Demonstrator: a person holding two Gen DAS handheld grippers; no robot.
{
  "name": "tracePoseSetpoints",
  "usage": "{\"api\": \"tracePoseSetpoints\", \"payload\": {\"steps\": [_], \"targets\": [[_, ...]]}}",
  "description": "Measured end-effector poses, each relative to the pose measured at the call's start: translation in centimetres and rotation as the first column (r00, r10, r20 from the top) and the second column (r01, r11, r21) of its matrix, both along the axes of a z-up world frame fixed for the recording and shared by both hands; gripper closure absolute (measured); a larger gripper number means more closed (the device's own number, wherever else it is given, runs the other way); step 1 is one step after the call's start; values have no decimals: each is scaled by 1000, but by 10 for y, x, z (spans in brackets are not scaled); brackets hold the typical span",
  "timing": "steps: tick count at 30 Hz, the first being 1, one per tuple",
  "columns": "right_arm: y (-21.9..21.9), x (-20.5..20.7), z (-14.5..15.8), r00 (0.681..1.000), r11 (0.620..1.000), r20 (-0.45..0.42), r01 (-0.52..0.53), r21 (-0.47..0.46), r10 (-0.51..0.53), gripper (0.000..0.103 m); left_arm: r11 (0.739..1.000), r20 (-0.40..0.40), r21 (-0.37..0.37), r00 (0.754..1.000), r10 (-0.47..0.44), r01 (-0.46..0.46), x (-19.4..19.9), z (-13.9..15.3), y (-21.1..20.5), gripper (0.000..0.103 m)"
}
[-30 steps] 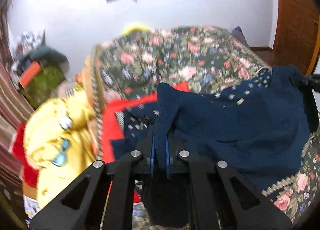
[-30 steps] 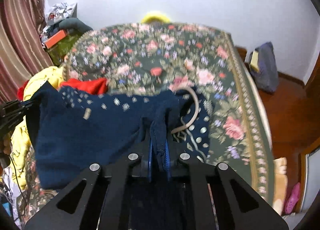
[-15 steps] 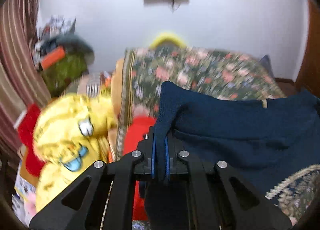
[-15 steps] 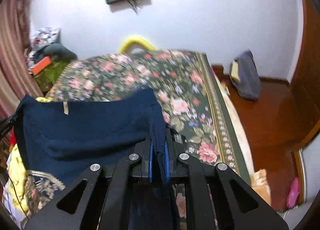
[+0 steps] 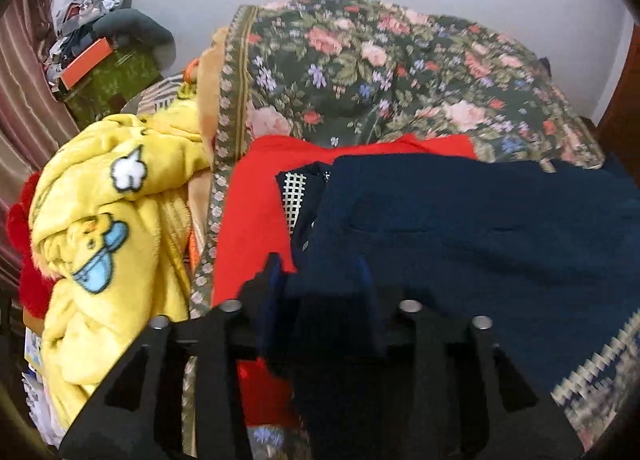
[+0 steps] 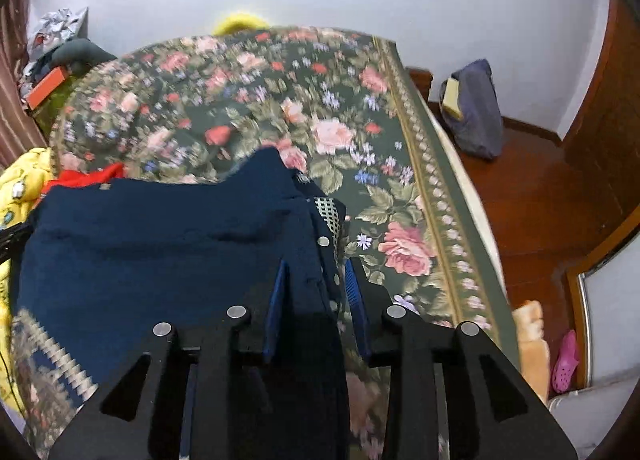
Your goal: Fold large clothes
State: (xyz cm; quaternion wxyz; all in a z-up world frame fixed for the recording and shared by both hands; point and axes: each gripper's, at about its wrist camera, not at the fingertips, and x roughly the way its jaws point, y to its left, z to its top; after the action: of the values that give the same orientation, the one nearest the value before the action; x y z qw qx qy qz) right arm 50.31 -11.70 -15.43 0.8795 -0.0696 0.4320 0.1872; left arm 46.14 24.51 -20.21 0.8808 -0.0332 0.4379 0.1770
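A large navy blue garment (image 5: pixel 480 228) lies folded over on the floral bedspread (image 5: pixel 380 72); it also shows in the right wrist view (image 6: pixel 168 244). My left gripper (image 5: pixel 320 276) is open, its jaws spread around the garment's left corner, which lies slack between them. My right gripper (image 6: pixel 316 280) is open too, its blue pads (image 6: pixel 354 288) standing either side of the garment's right edge, where a checked lining (image 6: pixel 330 214) shows. Fabric drapes over both gripper bases.
A red garment (image 5: pixel 256 212) lies under the navy one. A yellow plush blanket (image 5: pixel 104 228) is heaped left of the bed. Clutter with an orange box (image 5: pixel 86 62) stands at the far left. Right of the bed are wooden floor (image 6: pixel 532 200) and a grey bag (image 6: pixel 476 116).
Both grippers have lowered the navy garment from the air onto the bed and opened, letting go of its corners. The garment now lies doubled over.
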Motion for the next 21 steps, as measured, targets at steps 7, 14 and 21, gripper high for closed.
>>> {"api": "tracePoseSetpoints", "payload": {"steps": [7, 14, 21], "targets": [[35, -55, 42, 982, 982, 91, -174, 67, 168, 66, 992, 113, -2, 986, -122, 123, -31, 44, -37, 52], [89, -83, 35, 952, 945, 78, -303, 125, 296, 53, 956, 166, -56, 947, -276, 289, -32, 54, -100, 42], [95, -80, -15, 956, 956, -12, -294, 8, 294, 42, 961, 46, -18, 960, -275, 276, -21, -3, -115, 38]]}}
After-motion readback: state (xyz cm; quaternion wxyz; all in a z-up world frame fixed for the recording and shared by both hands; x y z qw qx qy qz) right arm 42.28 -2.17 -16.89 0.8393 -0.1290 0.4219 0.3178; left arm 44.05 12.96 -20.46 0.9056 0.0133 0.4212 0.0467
